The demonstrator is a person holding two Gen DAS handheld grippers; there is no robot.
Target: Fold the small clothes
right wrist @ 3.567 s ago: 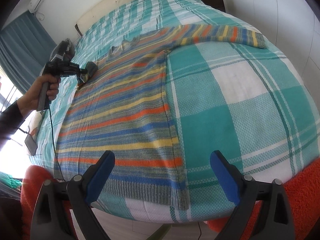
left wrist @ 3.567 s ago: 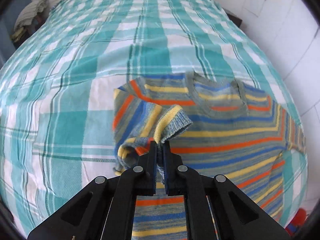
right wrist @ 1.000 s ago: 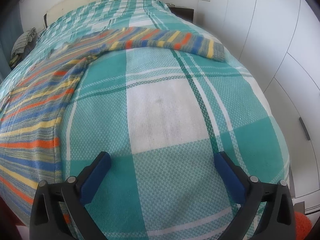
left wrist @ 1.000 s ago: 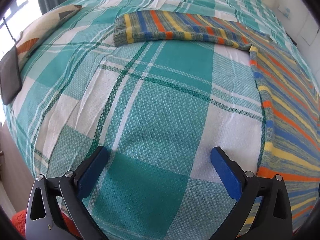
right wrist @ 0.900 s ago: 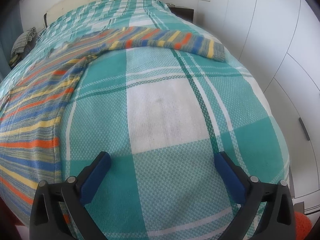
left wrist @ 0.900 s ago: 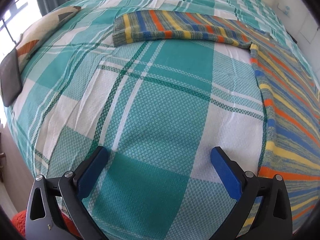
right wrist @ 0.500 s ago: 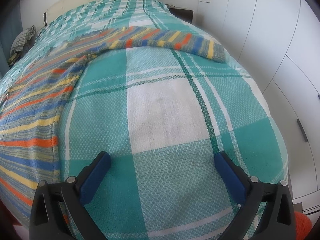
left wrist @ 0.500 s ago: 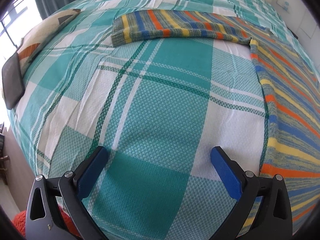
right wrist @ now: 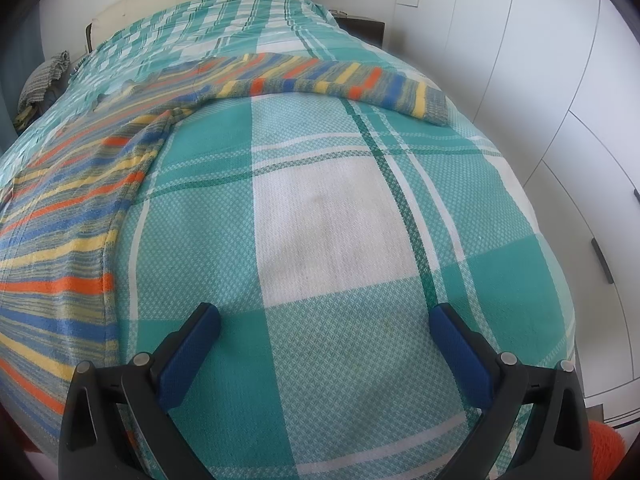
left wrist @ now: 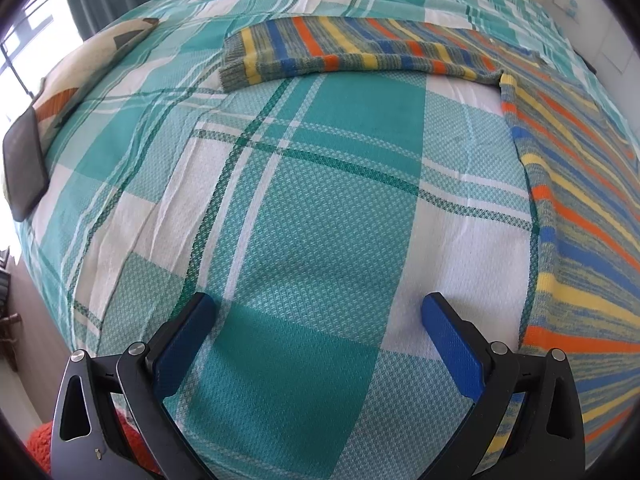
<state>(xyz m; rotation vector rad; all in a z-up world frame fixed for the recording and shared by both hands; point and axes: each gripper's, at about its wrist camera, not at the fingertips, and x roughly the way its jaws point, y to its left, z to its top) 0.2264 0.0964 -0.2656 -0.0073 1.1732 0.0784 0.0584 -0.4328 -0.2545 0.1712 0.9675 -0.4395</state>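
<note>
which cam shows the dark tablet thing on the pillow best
The left wrist view: the dark tablet lies at its far left edge, on a patterned pillow. The right wrist view does not show it at all.

Left gripper (left wrist: pixel 318 314) and right gripper (right wrist: pixel 324 322) hover, jaws spread wide.

Bare bedspread (left wrist: pixel 320 208) ahead of both claws; sweater (left wrist: pixel 580 208) flat alongside.

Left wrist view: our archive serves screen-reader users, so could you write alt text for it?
A striped sweater lies flat on a teal plaid bedspread, one sleeve stretched out to the left. The open left tongs hover over bare bedspread, holding nothing. A dark tablet-like object rests at the left edge.
</note>
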